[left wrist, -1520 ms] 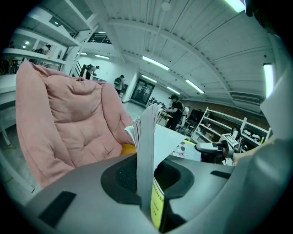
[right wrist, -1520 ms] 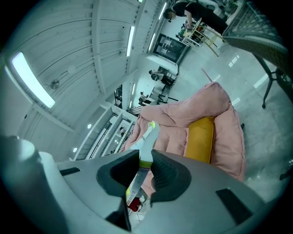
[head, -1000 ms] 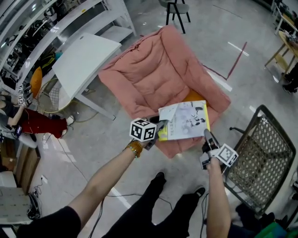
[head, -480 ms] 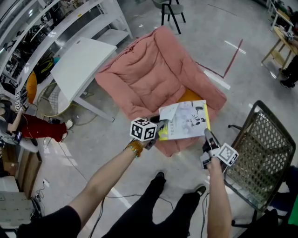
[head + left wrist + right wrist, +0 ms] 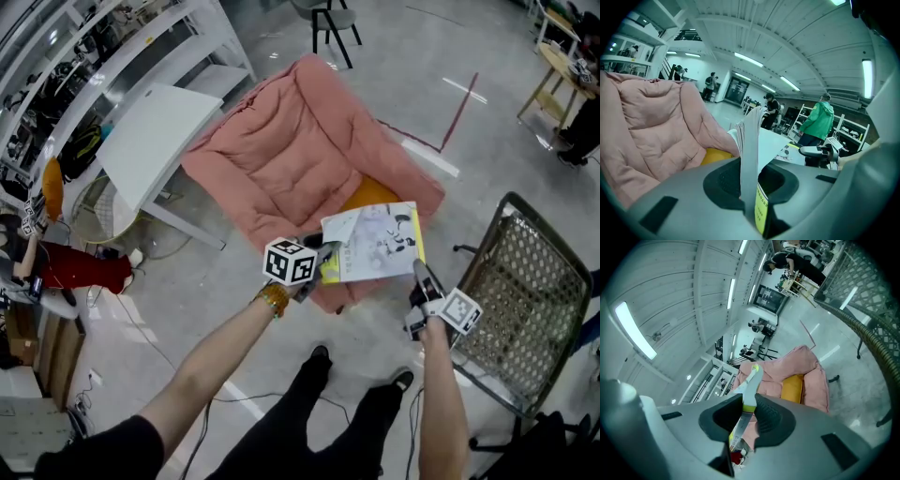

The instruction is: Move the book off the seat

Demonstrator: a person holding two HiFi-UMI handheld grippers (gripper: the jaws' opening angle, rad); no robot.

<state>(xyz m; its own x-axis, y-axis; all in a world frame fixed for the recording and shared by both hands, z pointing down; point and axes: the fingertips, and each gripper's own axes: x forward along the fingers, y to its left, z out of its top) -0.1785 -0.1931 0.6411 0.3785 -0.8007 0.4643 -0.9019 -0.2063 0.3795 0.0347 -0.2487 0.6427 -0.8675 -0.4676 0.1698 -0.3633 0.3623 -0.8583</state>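
The white book with yellow edging [image 5: 370, 242] hangs flat in the air over the front edge of the pink padded armchair [image 5: 281, 155]. The left gripper [image 5: 324, 253] has its jaws nearly closed, clamped on the book's left edge. The right gripper [image 5: 416, 271] likewise pinches the right corner farthest from the armchair's back.

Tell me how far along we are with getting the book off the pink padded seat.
Done: the left gripper and right gripper each clamp an edge of the white and yellow book, which looks raised off the pink padded seat. In hand: it hangs over the seat's front edge. Left: carrying it clear and setting it down elsewhere.
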